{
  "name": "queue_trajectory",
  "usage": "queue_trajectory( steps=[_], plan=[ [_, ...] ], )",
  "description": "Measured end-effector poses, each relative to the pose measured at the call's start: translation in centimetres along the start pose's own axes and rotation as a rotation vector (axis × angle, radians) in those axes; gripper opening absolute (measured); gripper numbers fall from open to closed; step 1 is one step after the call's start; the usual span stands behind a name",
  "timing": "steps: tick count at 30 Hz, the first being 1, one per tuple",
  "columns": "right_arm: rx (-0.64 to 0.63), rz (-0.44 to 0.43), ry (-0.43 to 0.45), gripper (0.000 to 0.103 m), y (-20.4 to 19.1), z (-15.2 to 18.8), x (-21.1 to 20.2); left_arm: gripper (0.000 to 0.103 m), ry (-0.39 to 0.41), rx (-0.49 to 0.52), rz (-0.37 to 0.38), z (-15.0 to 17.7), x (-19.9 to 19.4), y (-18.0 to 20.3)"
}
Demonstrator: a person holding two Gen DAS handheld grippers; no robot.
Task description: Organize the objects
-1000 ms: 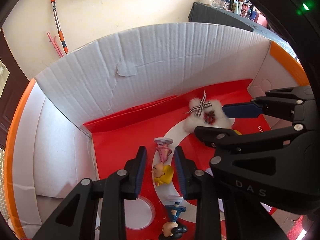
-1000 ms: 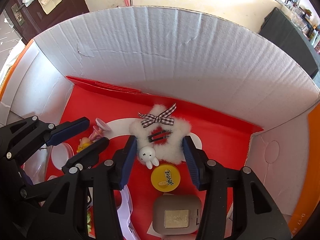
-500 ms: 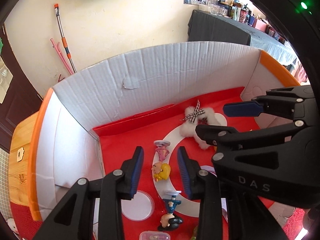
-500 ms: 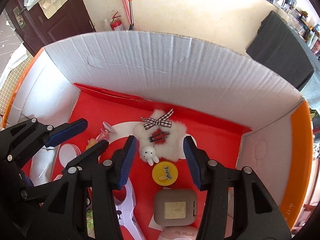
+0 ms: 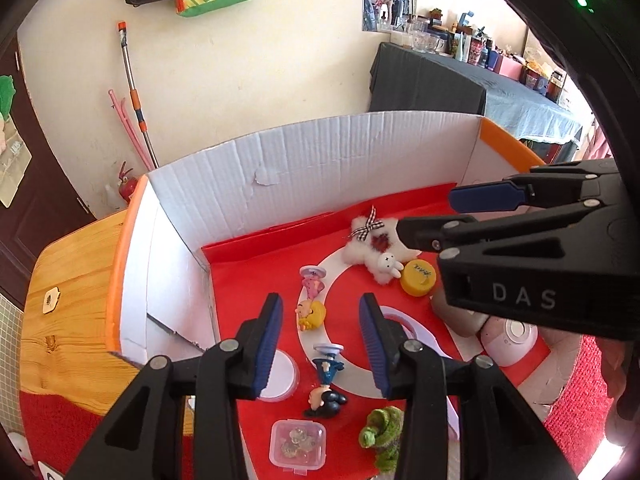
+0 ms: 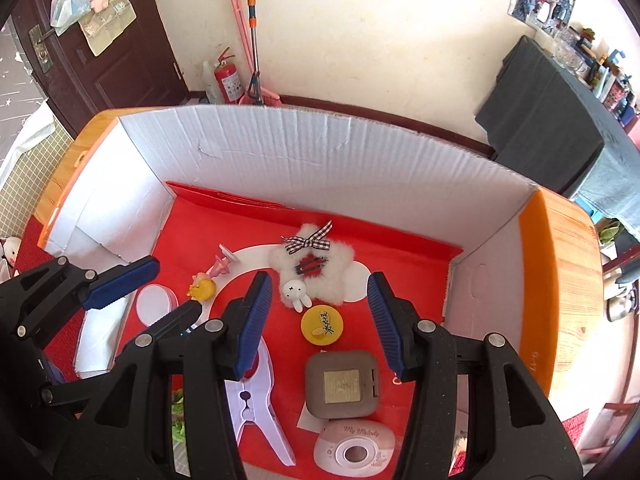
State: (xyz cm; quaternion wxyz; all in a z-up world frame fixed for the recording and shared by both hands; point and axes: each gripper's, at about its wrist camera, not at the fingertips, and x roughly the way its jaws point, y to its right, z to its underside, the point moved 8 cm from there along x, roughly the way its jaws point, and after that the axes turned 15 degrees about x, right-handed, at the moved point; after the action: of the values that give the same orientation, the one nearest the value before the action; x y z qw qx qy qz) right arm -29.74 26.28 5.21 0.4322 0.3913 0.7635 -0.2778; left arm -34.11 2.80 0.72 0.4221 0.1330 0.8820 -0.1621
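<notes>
A cardboard box (image 5: 320, 168) with white walls and a red floor holds the small objects. My left gripper (image 5: 320, 336) hangs above the floor with its jaws opening and nothing between the pads. Below it lie a pink and yellow figure (image 5: 310, 300) and a blue and black figure (image 5: 326, 384). My right gripper (image 6: 320, 316) is open and empty above a fluffy white hair clip (image 6: 316, 268) with a checked bow, and a yellow round cap (image 6: 322, 326). The left gripper (image 6: 160, 296) shows at the left of the right wrist view.
On the box floor (image 6: 400, 260) lie a grey square case (image 6: 340, 384), a pink My Melody device (image 6: 354, 450), a white clip (image 6: 256, 400), a white round lid (image 5: 280, 376), a clear bead box (image 5: 298, 446) and a green plush (image 5: 380, 436). The box stands on a wooden table (image 5: 68, 300).
Both grippers have risen and drawn back from the box floor, so more of the box and room shows. The left jaws have widened. The objects have stayed put.
</notes>
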Motion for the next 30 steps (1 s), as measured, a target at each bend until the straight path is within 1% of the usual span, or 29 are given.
queue_trajectory(
  steps=[2, 4, 6, 8, 9, 11, 12, 14, 15, 17, 21, 23, 27, 28, 30],
  plan=[
    [0.002, -0.007, 0.018, 0.048, -0.9, -1.3, 0.8, 0.047, 0.025, -0.007, -0.004, 0.2, -0.9, 0.2],
    [0.0, -0.004, 0.043, 0.05, -0.6, -1.7, 0.2, 0.047, 0.041, -0.015, 0.005, 0.4, -1.8, 0.2],
    [-0.003, -0.009, 0.08, 0.053, -0.4, -1.9, -0.8, 0.048, 0.056, -0.03, 0.017, 1.0, -2.6, 0.1],
    [-0.001, -0.011, 0.116, 0.059, -0.5, -2.1, -1.2, 0.049, 0.072, -0.039, 0.013, 1.1, -3.2, 0.0],
    [-0.001, -0.006, 0.132, 0.059, -0.4, -2.1, -1.7, 0.05, 0.082, -0.041, 0.005, 1.2, -3.5, -0.1],
    [-0.003, -0.005, 0.162, 0.059, -1.3, -2.3, -0.9, 0.055, 0.101, -0.045, -0.008, 1.4, -4.2, -0.2],
    [-0.003, -0.004, 0.173, 0.059, -1.2, -2.2, -1.3, 0.057, 0.111, -0.048, -0.014, 1.4, -4.6, -0.2],
    [0.001, -0.006, 0.2, 0.06, -0.8, -1.7, -2.5, 0.065, 0.129, -0.054, -0.021, 1.4, -5.1, -0.3],
    [0.003, -0.011, 0.213, 0.06, -0.7, -1.5, -3.0, 0.066, 0.137, -0.056, -0.026, 1.5, -5.4, -0.3],
    [0.012, -0.032, 0.237, 0.065, -0.4, -0.9, -4.2, 0.07, 0.16, -0.062, -0.043, 1.8, -6.1, -0.6],
    [0.023, -0.05, 0.287, 0.069, -0.3, 0.1, -5.7, 0.075, 0.192, -0.072, -0.063, 2.3, -7.2, -0.8],
    [0.027, -0.057, 0.308, 0.072, -0.2, 0.5, -6.1, 0.082, 0.212, -0.084, -0.067, 2.6, -7.8, -0.9],
    [0.047, -0.079, 0.356, 0.076, 0.0, 1.7, -7.0, 0.091, 0.248, -0.089, -0.098, 3.5, -8.9, -0.9],
    [0.055, -0.086, 0.366, 0.078, 0.2, 2.0, -7.2, 0.093, 0.257, -0.091, -0.109, 3.7, -9.1, -0.9],
    [0.066, -0.095, 0.393, 0.08, 0.3, 2.6, -7.4, 0.096, 0.27, -0.097, -0.117, 4.2, -9.3, -0.8]
  ],
)
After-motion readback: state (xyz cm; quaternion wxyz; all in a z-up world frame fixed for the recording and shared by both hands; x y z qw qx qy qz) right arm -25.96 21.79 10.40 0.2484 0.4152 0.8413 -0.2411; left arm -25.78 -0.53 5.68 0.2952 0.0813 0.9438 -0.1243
